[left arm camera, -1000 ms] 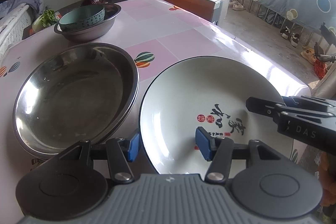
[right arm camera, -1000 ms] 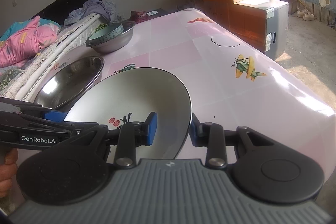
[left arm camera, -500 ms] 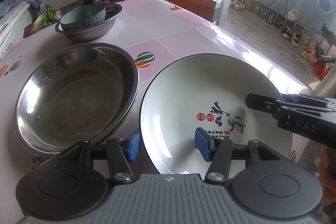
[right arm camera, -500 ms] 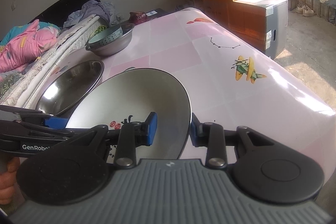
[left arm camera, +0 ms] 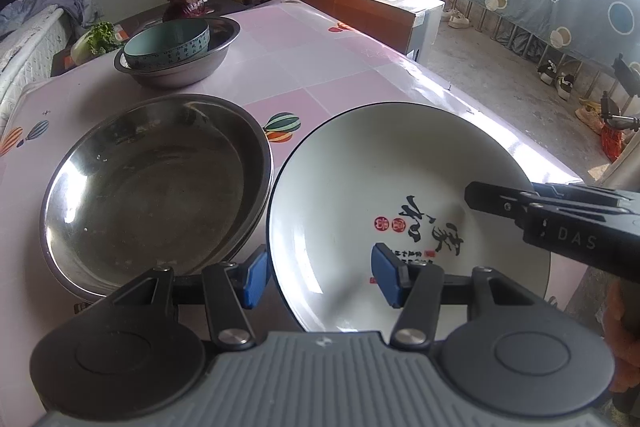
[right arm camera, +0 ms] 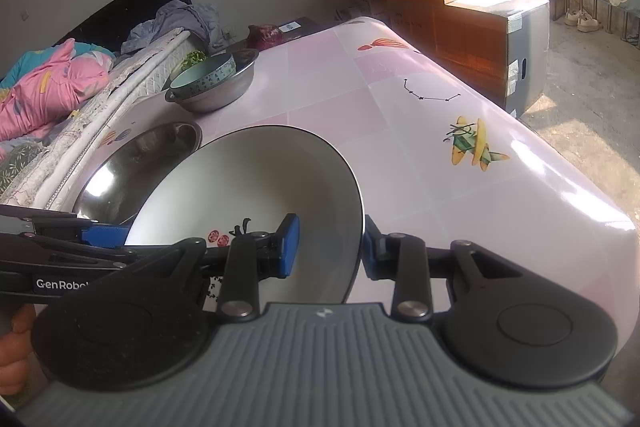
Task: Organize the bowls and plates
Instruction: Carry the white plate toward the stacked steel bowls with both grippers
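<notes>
Both grippers flank the white plate, beside the steel basin.

From the left: the steel basin (left arm camera: 156, 187) sits on the pink surface (left arm camera: 320, 67); the left gripper (left arm camera: 320, 279) straddles the white plate (left arm camera: 380, 195)'s near rim, fingers apart, not visibly pressing. The right gripper (right arm camera: 328, 247) straddles the plate's right rim, fingers narrow; contact cannot be told. Likely next: lift the plate level and stack it.

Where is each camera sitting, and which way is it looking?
Left wrist: rides the left gripper, looking down over the white ceramic plate with black writing and big steel basin; right gripper at right.
Right wrist: rides the right gripper, pinching that plate's rim, facing the pink tablecloth; left gripper and fingers at left.
Shared: plate, basin.
</notes>
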The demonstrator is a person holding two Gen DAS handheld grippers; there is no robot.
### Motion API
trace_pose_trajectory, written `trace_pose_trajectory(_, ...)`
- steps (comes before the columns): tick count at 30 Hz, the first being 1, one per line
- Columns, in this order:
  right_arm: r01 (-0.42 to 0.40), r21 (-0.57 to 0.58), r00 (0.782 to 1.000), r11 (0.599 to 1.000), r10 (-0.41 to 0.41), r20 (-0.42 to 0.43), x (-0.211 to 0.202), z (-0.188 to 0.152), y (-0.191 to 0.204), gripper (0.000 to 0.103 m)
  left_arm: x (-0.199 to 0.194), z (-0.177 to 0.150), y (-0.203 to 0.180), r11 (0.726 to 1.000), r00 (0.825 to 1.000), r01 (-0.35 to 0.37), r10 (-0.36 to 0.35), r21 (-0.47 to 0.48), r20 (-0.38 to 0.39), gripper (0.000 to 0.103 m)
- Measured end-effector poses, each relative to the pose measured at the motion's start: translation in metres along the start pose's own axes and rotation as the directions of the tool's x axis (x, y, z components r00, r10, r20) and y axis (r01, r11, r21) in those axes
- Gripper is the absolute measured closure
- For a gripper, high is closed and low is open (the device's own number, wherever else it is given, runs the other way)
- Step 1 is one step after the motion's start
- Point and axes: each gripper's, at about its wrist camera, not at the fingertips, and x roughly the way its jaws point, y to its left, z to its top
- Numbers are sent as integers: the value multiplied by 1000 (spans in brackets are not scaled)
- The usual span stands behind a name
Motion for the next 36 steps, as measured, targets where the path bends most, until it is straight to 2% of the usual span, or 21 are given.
trace_pose_trajectory(9, -22, -9, 1000, 1000, 22, 20, -5, 11, 9, 71, -15, 4, 8, 1000, 999, -16, 16, -25, 28, 48)
trace_pose_trajectory(17, -65, -67, 997, 996, 68, 41, 0, 32, 39, 71, -33, 10, 35, 995, 996, -56, 61, -85, 64, 48)
trace_pose_trajectory(25, -157, -111, 987, 981, 160, 18, 36, 52, 88, 71, -43, 18, 89, 974, 981, -147, 165, -173, 100, 48)
trace_pose_trajectory(29, -178, -104, 984, 979, 177, -15, 61, 60, 108, 71, -35, 18, 117, 961, 984, -149, 168, -232, 61, 48)
trace_pose_trajectory(36, -178, -127, 982, 976, 166, -93, 102, 75, 142, 71, -27, 22, 146, 950, 982, -163, 183, -268, 51, 48)
